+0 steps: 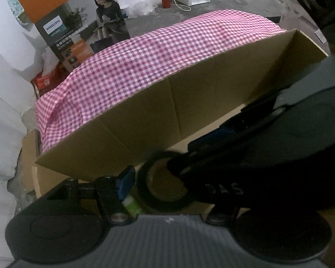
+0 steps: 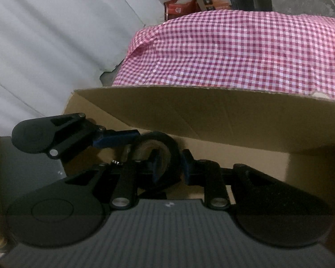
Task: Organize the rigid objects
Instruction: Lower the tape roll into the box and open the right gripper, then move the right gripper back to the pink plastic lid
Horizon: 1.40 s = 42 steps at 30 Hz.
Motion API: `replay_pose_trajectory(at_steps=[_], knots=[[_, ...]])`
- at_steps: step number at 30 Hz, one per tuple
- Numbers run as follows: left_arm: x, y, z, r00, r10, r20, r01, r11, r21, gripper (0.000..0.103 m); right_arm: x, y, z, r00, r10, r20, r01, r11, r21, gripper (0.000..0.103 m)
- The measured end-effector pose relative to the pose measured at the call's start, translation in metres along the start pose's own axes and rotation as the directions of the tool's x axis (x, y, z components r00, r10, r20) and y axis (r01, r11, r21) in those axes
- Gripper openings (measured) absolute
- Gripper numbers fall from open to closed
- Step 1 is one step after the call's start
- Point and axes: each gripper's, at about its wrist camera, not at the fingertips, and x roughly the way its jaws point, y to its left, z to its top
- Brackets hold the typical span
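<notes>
**Tape at box floor, both grippers on it**

Far left, beyond the work area, stood a printed carton [image 1: 78, 33]. It was clear of everything.

The left gripper [image 1: 160, 178] was about half open and straddled the tape [image 1: 145, 192]. Its near pad [image 1: 125, 183] lay against the roll's outer side. The other finger was hidden behind the right gripper, so a grip could not be confirmed.

The tape stood on edge low inside the box [image 1: 145, 120], probably where it was meant to be stowed. A green item [image 1: 132, 206] lay just beside it.

The right gripper [image 2: 172, 166] was nearly closed, with one finger in the core and one outside the roll wall. Whether the pads pressed could not be told.

The raised flap [image 2: 212, 116] hung over both grippers, crowding any lift-out. Behind it was the checked cloth [image 2: 234, 51] on the counter.
</notes>
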Motion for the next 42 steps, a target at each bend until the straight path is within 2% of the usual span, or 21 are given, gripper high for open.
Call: replay_pose_trajectory(at_steps=[2, 7, 13, 15, 19, 24, 26, 29, 31, 34, 38, 42], knots=[[-0.004, -0.001, 0.001, 1.000, 0.001, 0.009, -0.001, 1.000, 0.003, 0.072, 0.001, -0.001, 0.001, 1.000, 0.000, 0.004, 0.000, 1.000, 0.003, 0.032], [-0.026, -0.002, 0.002, 0.998, 0.008, 0.055, -0.008, 1.000, 0.004, 0.078, -0.023, -0.003, -0.004, 0.999, 0.012, 0.043, -0.013, 1.000, 0.024, 0.038], [-0.087, -0.003, -0.013, 0.987, 0.013, 0.161, -0.014, 1.000, 0.004, 0.087, -0.096, 0.005, -0.025, 0.984, 0.042, 0.172, -0.046, 0.999, 0.019, 0.042], [-0.113, -0.004, -0.022, 0.979, 0.020, 0.202, -0.021, 1.000, 0.005, 0.089, -0.127, 0.009, -0.039, 0.973, 0.048, 0.226, -0.049, 0.999, 0.001, 0.047], [-0.163, -0.006, -0.045, 0.959, 0.007, 0.282, -0.002, 1.000, -0.020, 0.093, -0.187, 0.019, -0.080, 0.944, 0.046, 0.327, -0.039, 0.999, -0.027, 0.054], [-0.214, -0.018, -0.096, 0.926, -0.013, 0.377, 0.027, 0.999, -0.031, 0.098, -0.245, 0.027, -0.154, 0.895, 0.070, 0.441, -0.053, 0.997, -0.051, 0.060], [-0.224, -0.029, -0.121, 0.913, -0.025, 0.408, 0.040, 0.999, -0.028, 0.099, -0.261, 0.029, -0.192, 0.873, 0.077, 0.481, -0.057, 0.997, -0.057, 0.062], [-0.224, -0.048, -0.166, 0.903, -0.036, 0.429, 0.057, 0.998, -0.037, 0.100, -0.258, 0.034, -0.238, 0.858, 0.059, 0.511, -0.036, 0.998, -0.054, 0.064], [-0.215, -0.057, -0.192, 0.900, -0.031, 0.435, 0.060, 0.997, -0.053, 0.100, -0.248, 0.037, -0.266, 0.860, 0.023, 0.510, 0.001, 0.999, -0.045, 0.064], [-0.198, -0.079, -0.226, 0.911, -0.026, 0.412, 0.061, 0.996, -0.072, 0.100, -0.220, 0.045, -0.296, 0.876, -0.021, 0.481, 0.042, 0.999, -0.033, 0.064], [-0.168, -0.095, -0.252, 0.934, -0.057, 0.354, 0.099, 0.990, -0.103, 0.100, -0.185, 0.051, -0.319, 0.908, 0.016, 0.420, -0.015, 1.000, -0.006, 0.064], [-0.144, -0.102, -0.266, 0.952, -0.034, 0.303, 0.071, 0.991, -0.114, 0.100, -0.151, 0.062, -0.325, 0.934, 0.018, 0.358, -0.019, 1.000, 0.000, 0.064]])
